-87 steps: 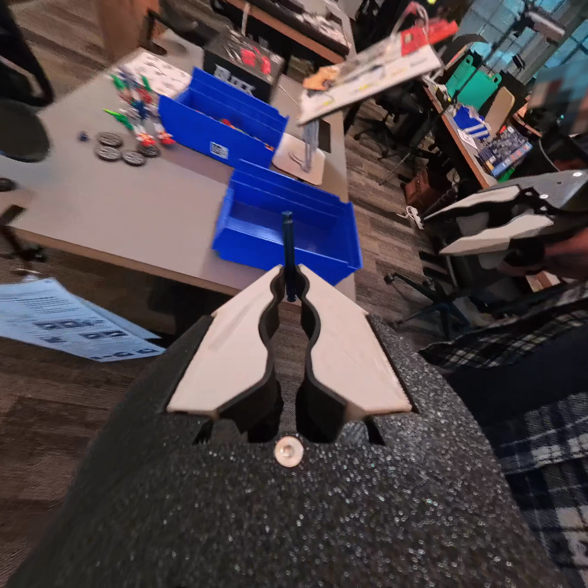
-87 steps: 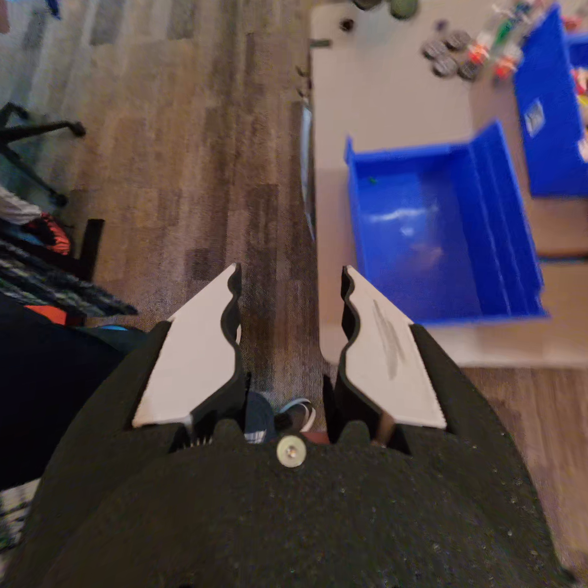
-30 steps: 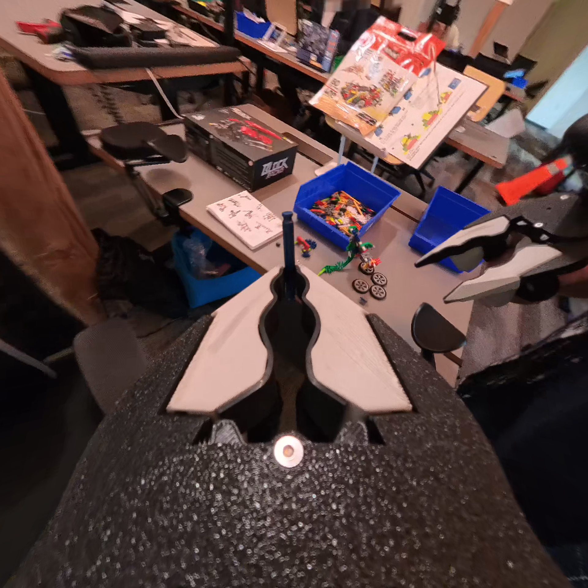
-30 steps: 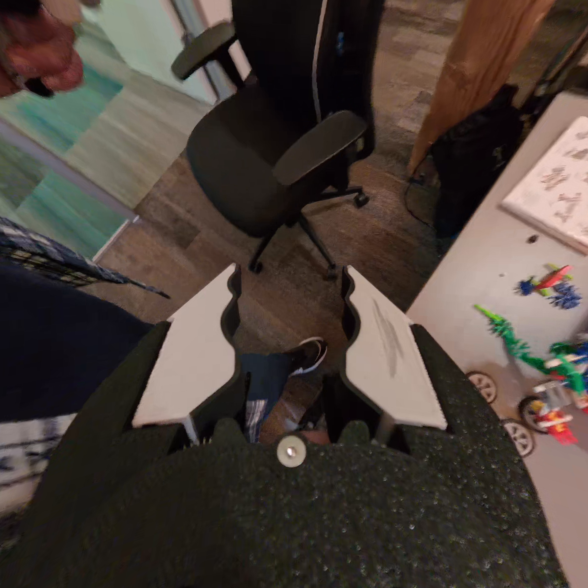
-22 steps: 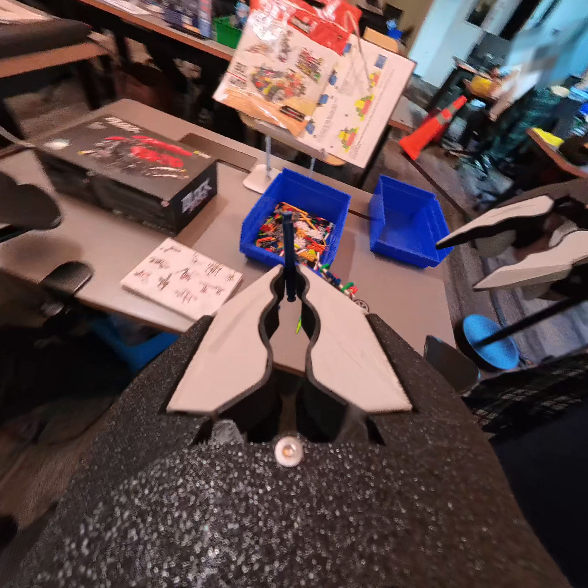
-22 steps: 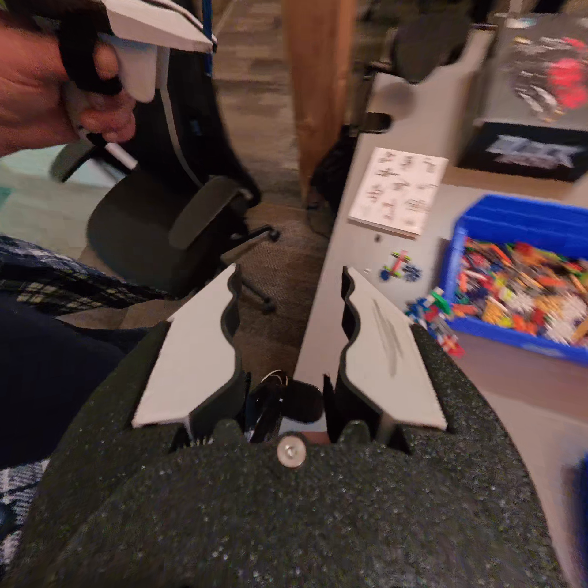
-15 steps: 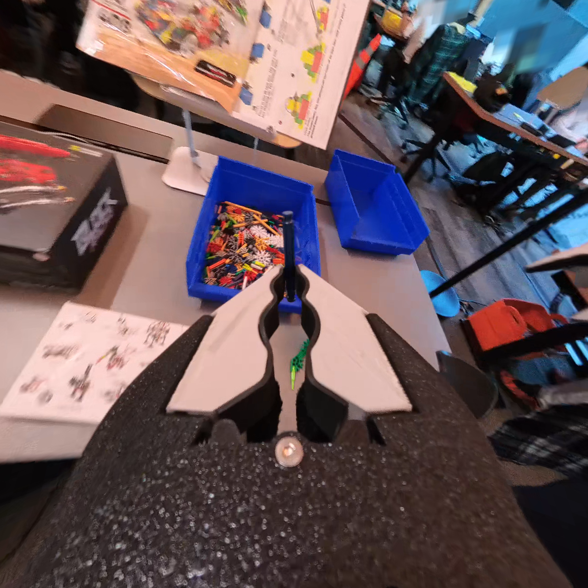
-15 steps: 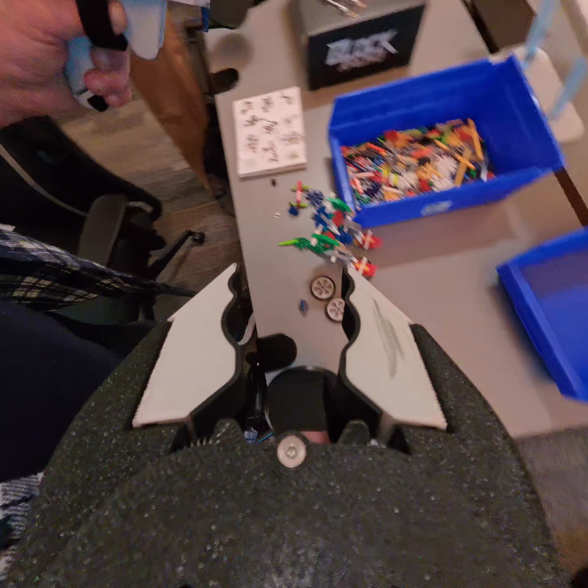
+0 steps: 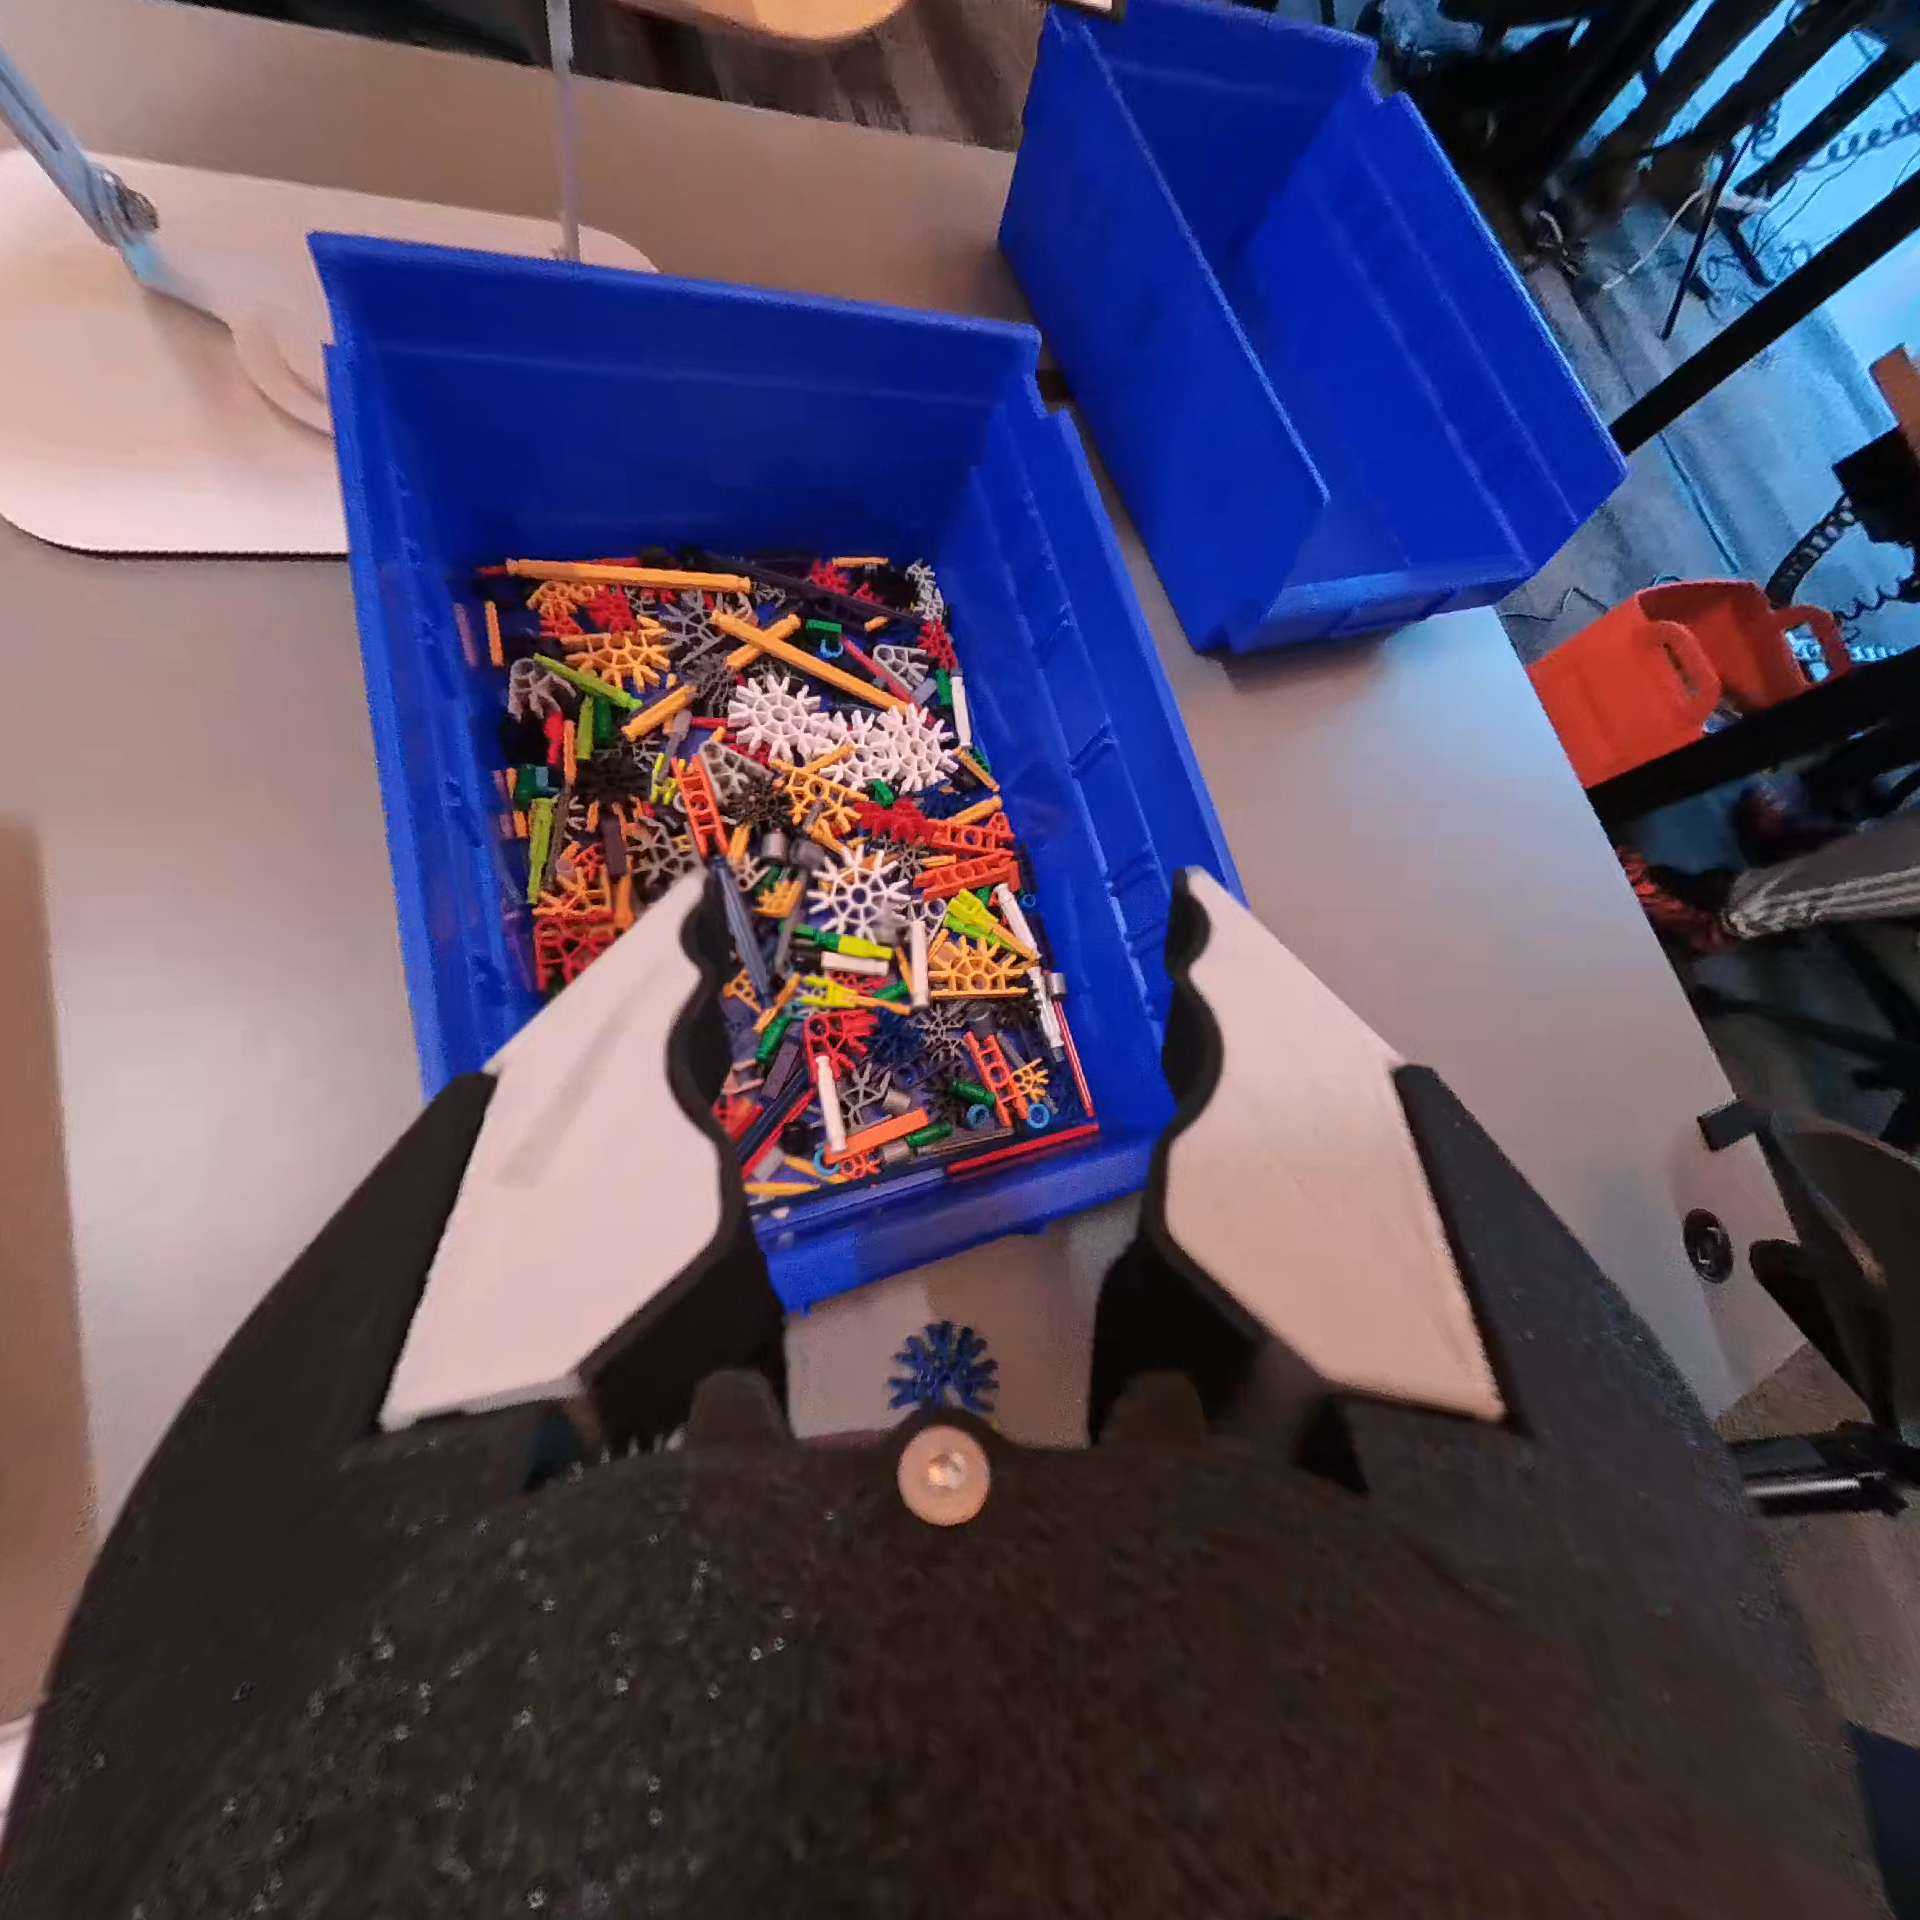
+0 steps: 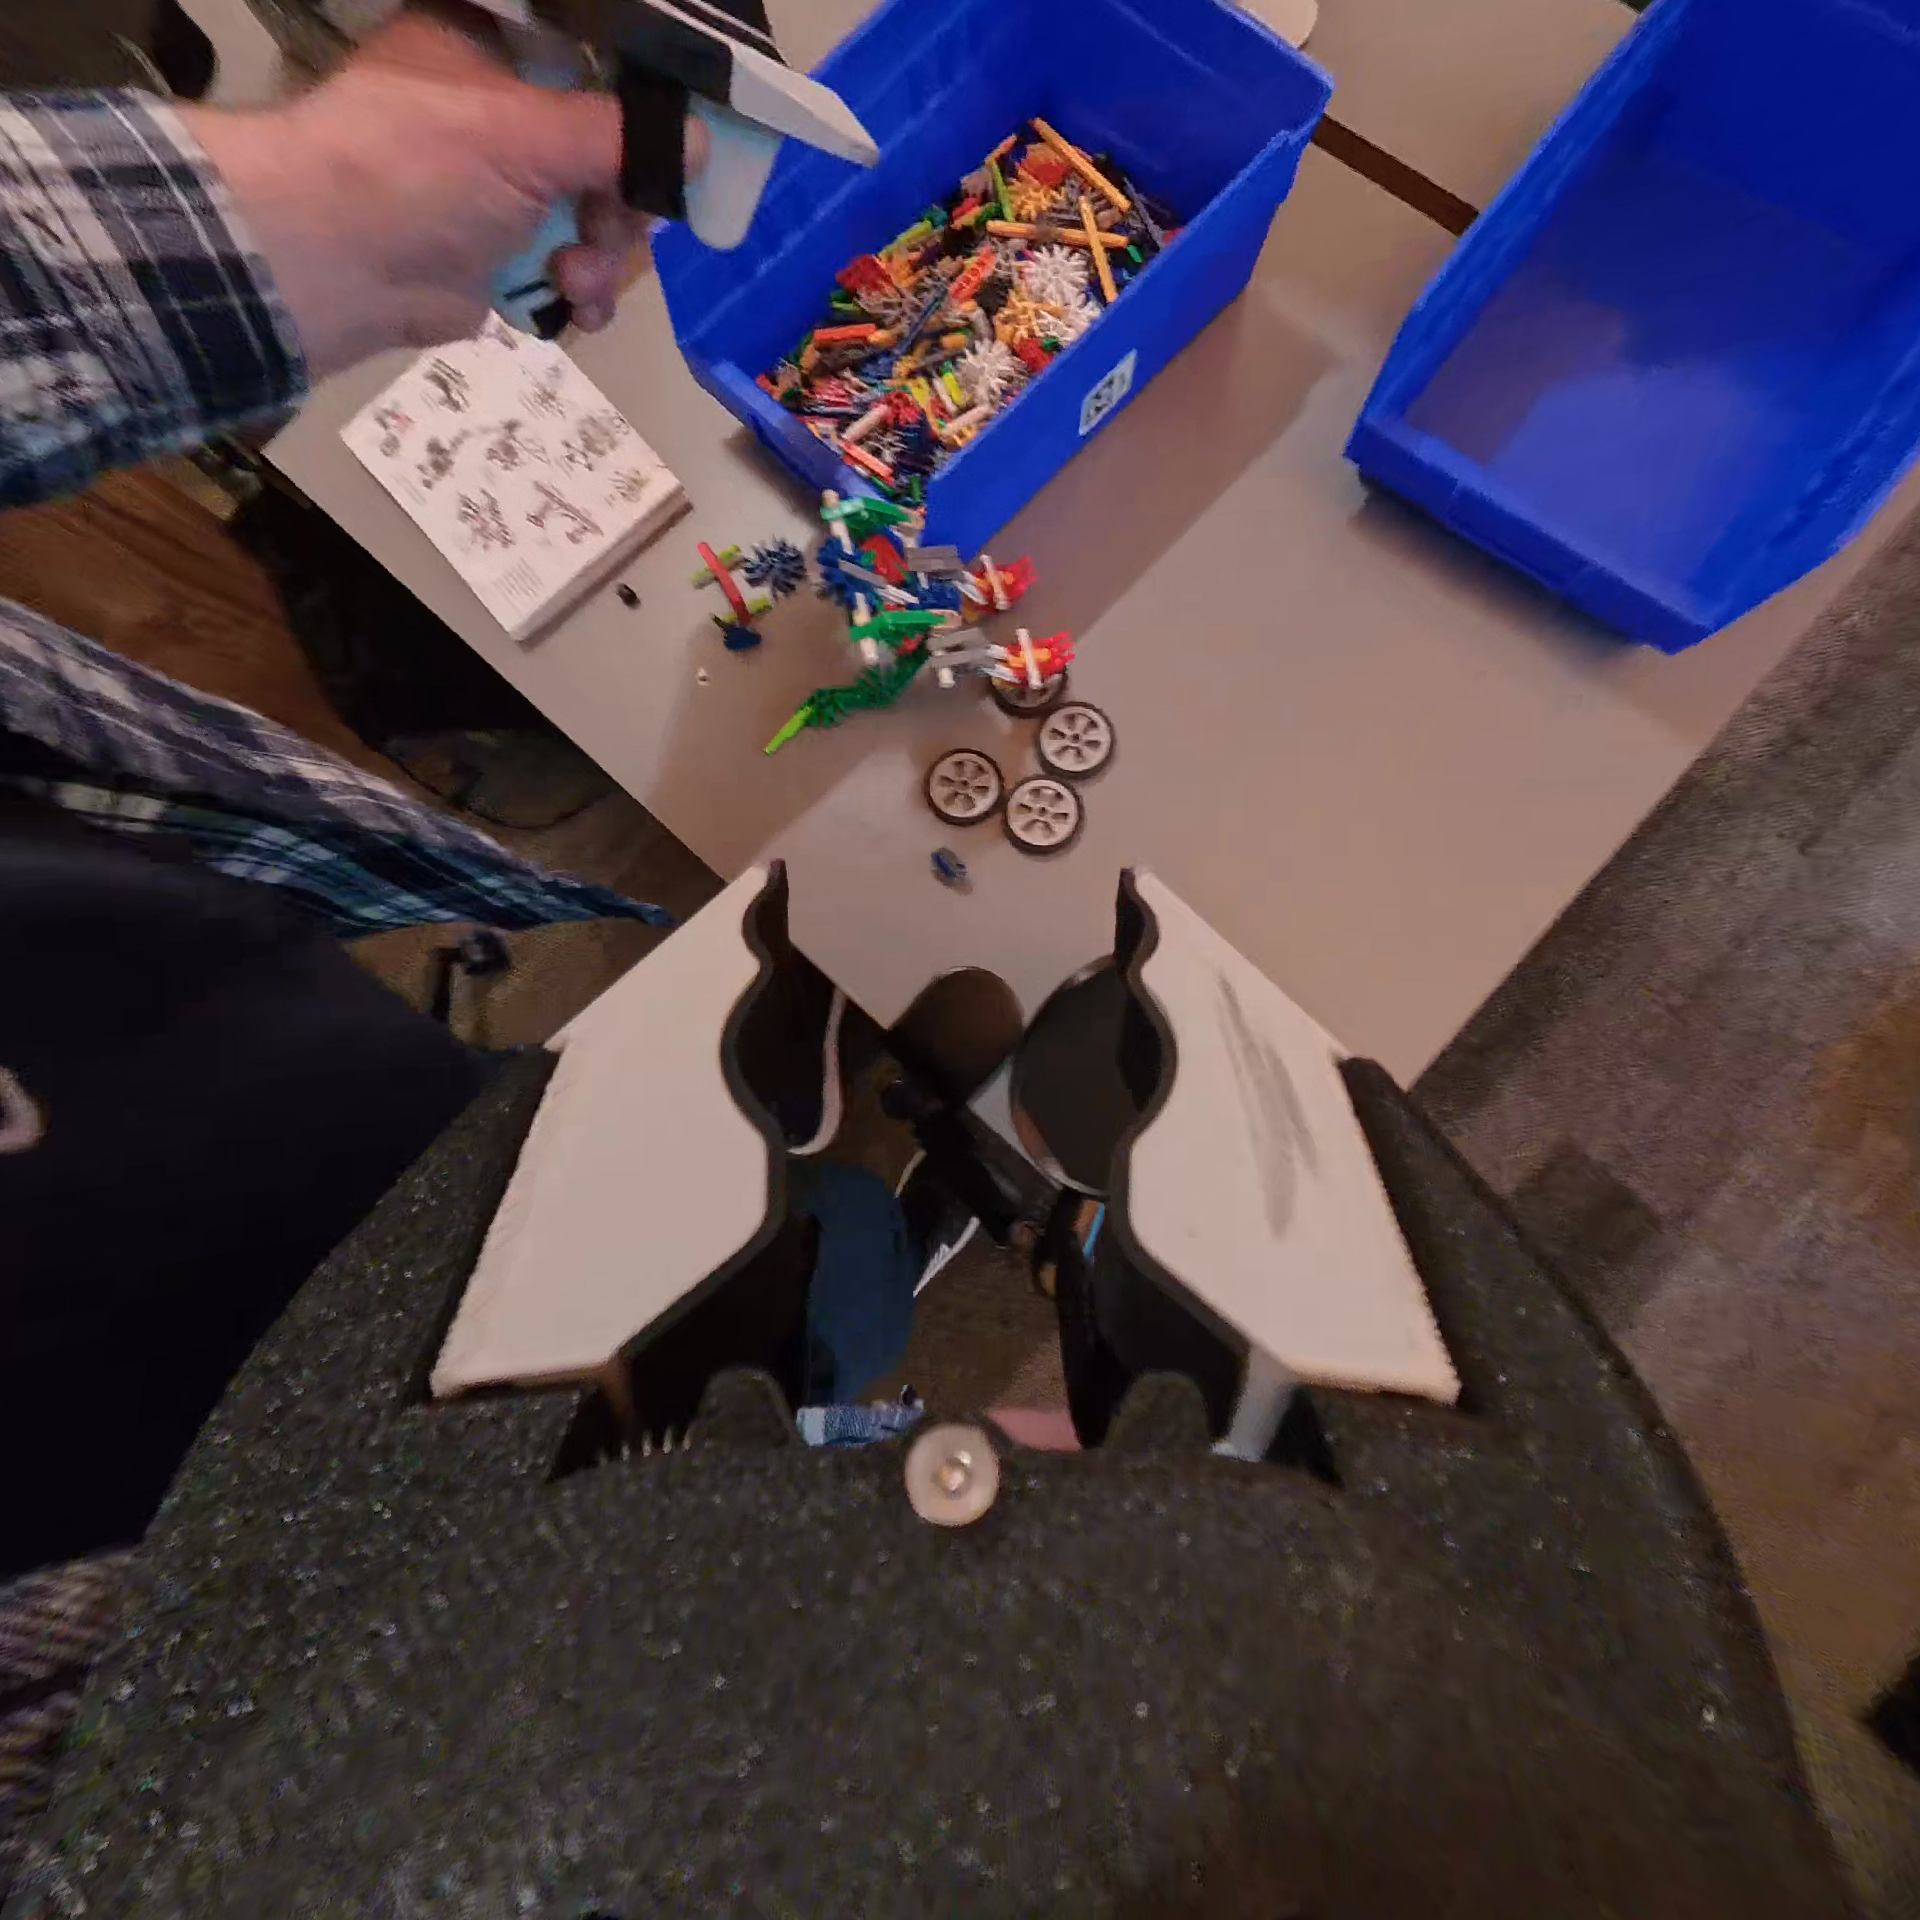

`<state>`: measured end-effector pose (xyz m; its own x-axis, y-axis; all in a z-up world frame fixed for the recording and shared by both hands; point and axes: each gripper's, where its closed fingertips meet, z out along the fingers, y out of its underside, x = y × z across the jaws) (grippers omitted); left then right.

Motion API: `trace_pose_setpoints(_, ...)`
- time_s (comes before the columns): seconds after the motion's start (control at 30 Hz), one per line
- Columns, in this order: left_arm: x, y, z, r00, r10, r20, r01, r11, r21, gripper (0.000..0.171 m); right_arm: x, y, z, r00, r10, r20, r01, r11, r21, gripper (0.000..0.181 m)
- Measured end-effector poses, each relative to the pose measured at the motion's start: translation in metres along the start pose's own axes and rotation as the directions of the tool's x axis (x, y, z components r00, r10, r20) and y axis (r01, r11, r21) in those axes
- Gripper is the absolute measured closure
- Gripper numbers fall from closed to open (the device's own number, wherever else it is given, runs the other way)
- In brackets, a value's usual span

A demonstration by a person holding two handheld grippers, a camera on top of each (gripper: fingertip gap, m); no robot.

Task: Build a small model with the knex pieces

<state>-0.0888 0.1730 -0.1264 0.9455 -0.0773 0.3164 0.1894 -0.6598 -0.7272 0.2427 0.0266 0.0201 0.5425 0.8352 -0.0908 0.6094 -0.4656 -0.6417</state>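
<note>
My left gripper [image 9: 940, 894] is open and empty above the near end of a blue bin [image 9: 665, 416] full of small coloured rods and connectors. A dark blue rod [image 9: 740, 925] lies just off its left fingertip, over the pile. My right gripper [image 10: 951, 878] is open and empty, held above the table's near corner. In the right wrist view the left gripper [image 10: 769, 104] shows in a hand over the same bin [image 10: 1039, 457]. A partly built toy model [image 10: 914, 603] and three loose wheels [image 10: 1023, 774] lie in front of the bin.
An empty blue bin [image 9: 1299, 312] stands to the right of the full one. An instruction booklet [image 10: 514, 468] lies near the table's left edge. A blue snowflake connector [image 9: 942, 1369] lies before the bin. A white stand base [image 9: 145, 416] sits behind it. The gap from one gripper's tips to the other's is roughly 40 cm.
My left gripper swung over the full bin, tilted down and opened, letting go of the dark blue rod. My right gripper stayed open and swung from the floor towards the table.
</note>
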Motion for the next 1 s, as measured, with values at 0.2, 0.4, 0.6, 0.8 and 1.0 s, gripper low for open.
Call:
trace_pose_setpoints(0.2, 0.009, 0.049, -0.087, 0.996, -0.088, 0.036, 0.085, 0.995, 0.057, 0.094, -0.007, 0.007, -0.013, 0.999, -0.036, -0.017, 0.036, 0.999, 0.037, 0.119)
trace_pose_setpoints(0.4, -0.023, 0.219, -0.241, 0.932, -0.101, 0.347, 0.151, 0.981, -0.12, 0.101, 0.006, 0.046, -0.029, 1.0, 0.005, 0.03, -0.006, 0.999, 0.031, 0.119)
trace_pose_setpoints(0.6, -0.098, 0.323, -0.401, 0.763, 0.208, 0.612, 0.079, 0.91, -0.407, 0.106, 0.0, 0.055, -0.033, 0.99, -0.087, 0.109, 0.083, 0.996, 0.039, 0.119)
trace_pose_setpoints(0.8, -0.154, 0.37, -0.481, 0.706, 0.159, 0.69, 0.207, 0.886, -0.415, 0.106, -0.034, 0.029, -0.032, 0.948, -0.265, 0.175, 0.258, 0.964, 0.066, 0.119)
trace_pose_setpoints(1.0, -0.171, 0.39, -0.507, 0.688, 0.169, 0.706, 0.212, 0.883, -0.419, 0.107, -0.056, 0.028, -0.024, 0.929, -0.306, 0.208, 0.307, 0.951, 0.026, 0.119)
